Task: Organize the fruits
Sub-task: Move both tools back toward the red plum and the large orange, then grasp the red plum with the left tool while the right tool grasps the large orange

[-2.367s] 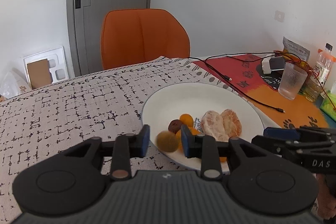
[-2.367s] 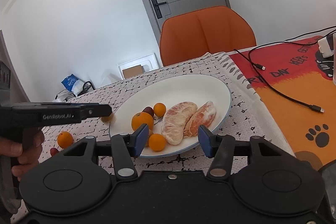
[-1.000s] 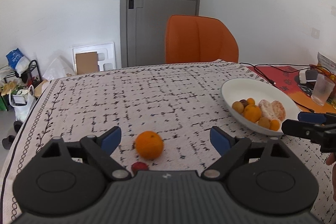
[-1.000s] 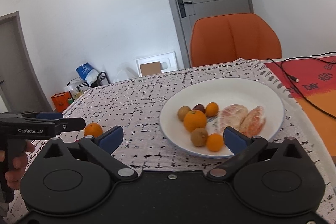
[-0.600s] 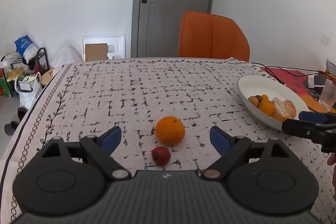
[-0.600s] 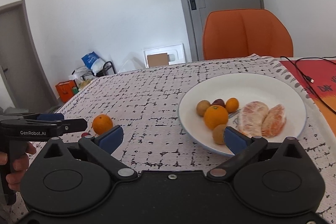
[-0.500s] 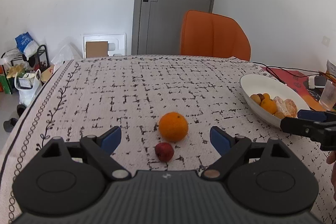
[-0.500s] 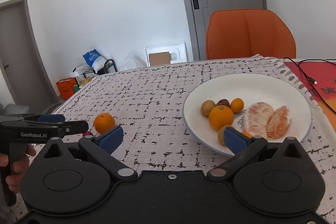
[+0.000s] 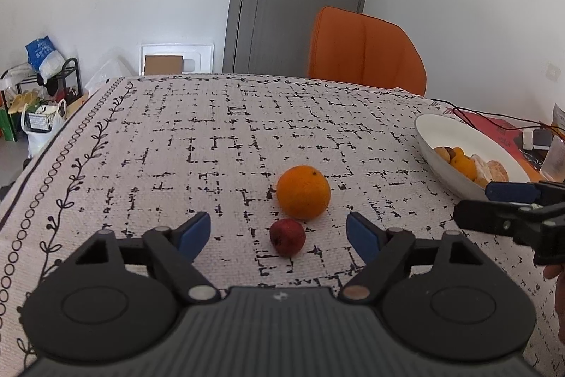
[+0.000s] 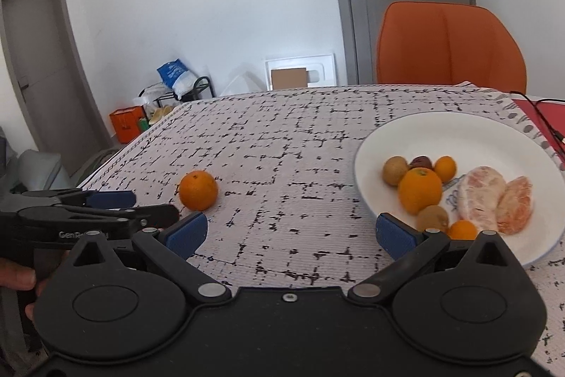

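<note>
An orange (image 9: 303, 196) and a small red fruit (image 9: 287, 237) lie on the patterned tablecloth. My left gripper (image 9: 279, 234) is open and empty, its fingers either side of the red fruit and just short of the orange. A white plate (image 10: 469, 136) at the right holds an orange, small oranges, kiwis, a dark red fruit and peeled citrus pieces. My right gripper (image 10: 289, 232) is open and empty, low over the cloth beside the plate's near left rim. The loose orange also shows in the right wrist view (image 10: 197, 190), with the left gripper's fingers (image 10: 116, 200) beside it.
An orange chair (image 9: 365, 50) stands behind the table. Black cables (image 9: 494, 119), a glass (image 9: 556, 161) and a red-orange mat lie beyond the plate at the right. The table's left edge (image 9: 46, 158) drops to floor clutter.
My left gripper let go of a kiwi at the plate, opened and swung left to the loose orange and red fruit, then backed a little. The right gripper opened and turned left.
</note>
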The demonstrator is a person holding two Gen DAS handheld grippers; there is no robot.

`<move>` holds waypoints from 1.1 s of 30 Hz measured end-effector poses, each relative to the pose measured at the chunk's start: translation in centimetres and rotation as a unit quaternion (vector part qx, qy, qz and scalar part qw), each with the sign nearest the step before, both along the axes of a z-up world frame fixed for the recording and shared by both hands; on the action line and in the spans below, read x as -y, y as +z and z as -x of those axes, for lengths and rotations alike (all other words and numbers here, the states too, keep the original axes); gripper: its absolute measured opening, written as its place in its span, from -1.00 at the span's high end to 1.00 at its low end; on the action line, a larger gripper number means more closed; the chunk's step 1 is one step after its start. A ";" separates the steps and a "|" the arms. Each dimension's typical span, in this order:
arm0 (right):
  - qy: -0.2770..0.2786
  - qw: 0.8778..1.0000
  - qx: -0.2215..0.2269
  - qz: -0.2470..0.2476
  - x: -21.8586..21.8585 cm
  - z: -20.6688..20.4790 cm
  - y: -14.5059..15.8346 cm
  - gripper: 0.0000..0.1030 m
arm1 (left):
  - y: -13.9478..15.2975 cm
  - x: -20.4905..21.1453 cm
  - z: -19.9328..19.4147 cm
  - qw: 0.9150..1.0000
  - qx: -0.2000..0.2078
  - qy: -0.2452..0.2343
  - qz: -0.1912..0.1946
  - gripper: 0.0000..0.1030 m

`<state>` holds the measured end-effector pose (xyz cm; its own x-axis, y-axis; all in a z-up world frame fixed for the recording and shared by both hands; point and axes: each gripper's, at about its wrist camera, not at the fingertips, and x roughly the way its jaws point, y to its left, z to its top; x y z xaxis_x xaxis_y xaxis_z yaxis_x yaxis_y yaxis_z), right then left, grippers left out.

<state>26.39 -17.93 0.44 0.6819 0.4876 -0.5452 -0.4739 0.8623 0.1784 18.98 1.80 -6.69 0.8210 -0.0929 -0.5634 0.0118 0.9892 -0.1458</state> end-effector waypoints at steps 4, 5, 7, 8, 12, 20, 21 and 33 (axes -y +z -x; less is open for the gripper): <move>0.005 1.000 -0.007 -0.006 -0.5 -0.3 -0.1 -1.00 | -0.4 -0.1 -0.6 1.000 -0.012 -0.002 0.001 0.07; 0.007 1.000 -0.008 -0.006 -0.7 -0.4 -0.1 -1.00 | -0.6 -0.2 -0.8 1.000 -0.019 -0.004 0.006 0.52; 0.012 1.000 -0.007 -0.005 -1.1 -0.4 -0.1 -1.00 | -0.7 -0.7 -0.8 0.999 -0.023 0.000 0.023 0.59; 0.015 1.000 -0.006 -0.005 -1.3 -0.5 0.0 -1.00 | -0.6 -1.0 -0.7 0.999 -0.024 0.003 0.028 0.59; 0.026 1.000 -0.008 0.000 -2.3 -0.9 -0.3 -1.00 | -0.3 -2.0 -0.4 0.999 -0.018 0.014 0.028 0.59; 0.053 0.999 -0.006 0.010 -4.4 -1.7 -0.4 -0.94 | 0.2 -3.2 0.4 0.999 0.000 0.033 0.015 0.59; 0.058 0.998 -0.005 0.013 -4.7 -1.8 -0.4 -0.90 | 0.2 -3.4 0.5 0.999 0.002 0.034 0.014 0.59; 0.087 0.996 0.003 0.030 -7.4 -2.9 -0.6 -0.64 | 0.3 -5.4 1.3 0.998 0.003 0.060 0.016 0.59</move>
